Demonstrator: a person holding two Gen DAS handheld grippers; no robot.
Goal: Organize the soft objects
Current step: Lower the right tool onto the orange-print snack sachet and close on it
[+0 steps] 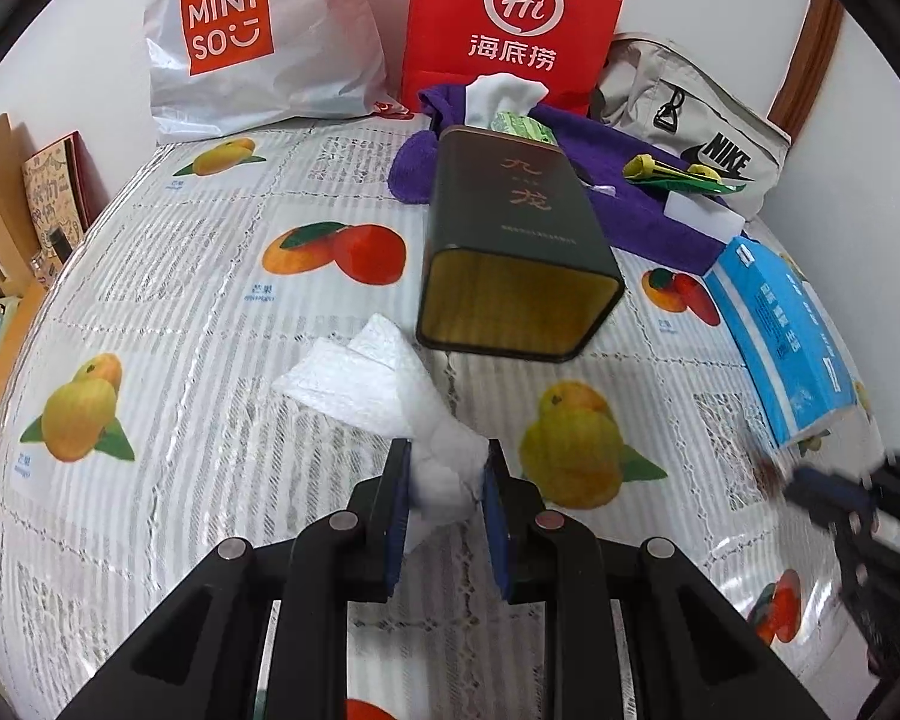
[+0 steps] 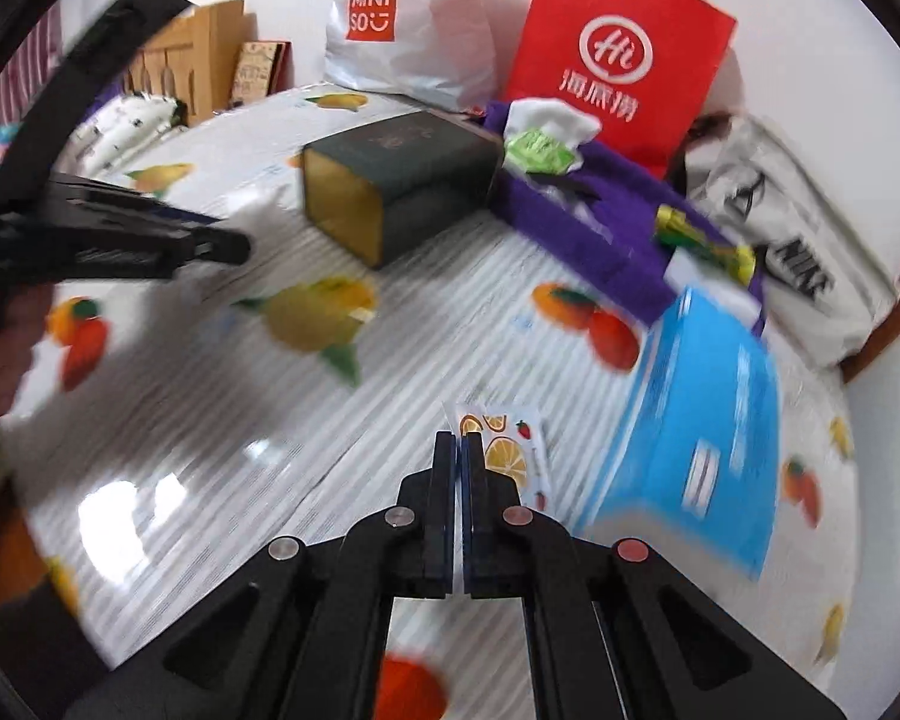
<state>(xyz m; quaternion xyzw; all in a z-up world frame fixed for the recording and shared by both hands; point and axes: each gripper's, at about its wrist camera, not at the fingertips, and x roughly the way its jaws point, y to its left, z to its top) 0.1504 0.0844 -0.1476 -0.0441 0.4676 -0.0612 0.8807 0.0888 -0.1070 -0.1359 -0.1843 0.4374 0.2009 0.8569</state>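
Note:
My left gripper [image 1: 444,474] is shut on a crumpled white tissue [image 1: 378,378], whose loose end fans out above the tablecloth towards a dark green tin [image 1: 510,240]. The tin lies on its side with its open gold mouth facing me. In the right wrist view my right gripper [image 2: 462,450] is shut on a thin fruit-printed packet [image 2: 510,456]; a white edge of it shows between the pads. The picture there is blurred. The left gripper [image 2: 228,243] appears at the left of that view, near the tin [image 2: 390,186].
A blue tissue pack [image 2: 696,438] lies just right of my right gripper. On a purple towel [image 1: 642,210] behind the tin sit a green-and-white tissue bundle [image 1: 510,102] and a yellow-green item [image 1: 672,171]. A Miniso bag [image 1: 252,42], red paper bag [image 1: 510,18] and Nike bag [image 1: 708,132] line the wall.

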